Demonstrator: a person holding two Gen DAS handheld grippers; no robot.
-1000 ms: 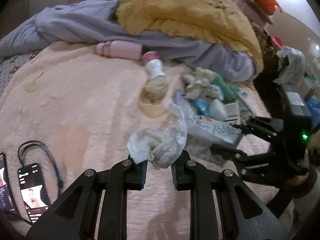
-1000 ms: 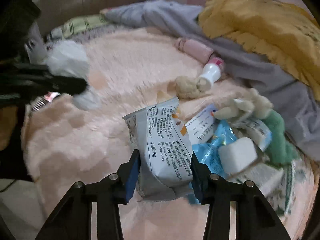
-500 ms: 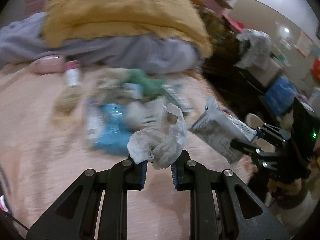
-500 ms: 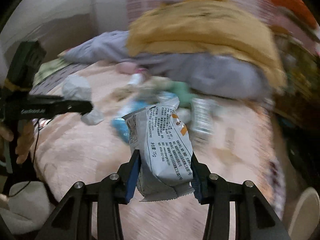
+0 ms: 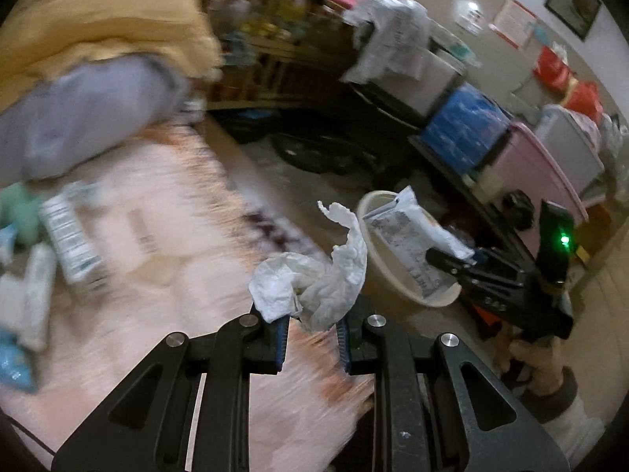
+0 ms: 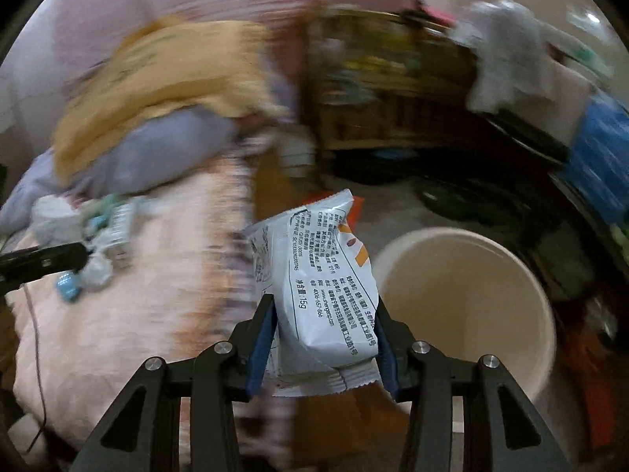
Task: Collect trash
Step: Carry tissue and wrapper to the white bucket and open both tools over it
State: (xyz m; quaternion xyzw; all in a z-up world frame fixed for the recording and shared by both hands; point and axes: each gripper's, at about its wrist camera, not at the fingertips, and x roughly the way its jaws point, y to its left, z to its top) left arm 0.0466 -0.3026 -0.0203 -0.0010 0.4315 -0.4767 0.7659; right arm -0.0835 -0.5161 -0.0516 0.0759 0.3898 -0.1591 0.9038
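My left gripper [image 5: 312,332] is shut on a crumpled white tissue [image 5: 318,279] and holds it over the bed's edge. My right gripper [image 6: 322,338] is shut on a white printed snack packet [image 6: 322,287]; in the left wrist view the packet [image 5: 412,240] hangs over the rim of a cream round bin [image 5: 401,283] on the floor. In the right wrist view the bin [image 6: 464,295] stands open just right of the packet. More wrappers [image 5: 67,236] lie on the pink bed cover [image 5: 157,267].
Yellow and grey bedding [image 5: 90,59] is piled at the back of the bed. Shelves and boxes, among them a blue pack [image 5: 464,126] and a pink box [image 5: 538,169], line the wall past the bin. Dark clutter lies on the floor [image 5: 326,153].
Both grippers have swung right, away from the trash pile on the bed, towards the bin on the floor. Each keeps its hold, on the tissue and the packet.
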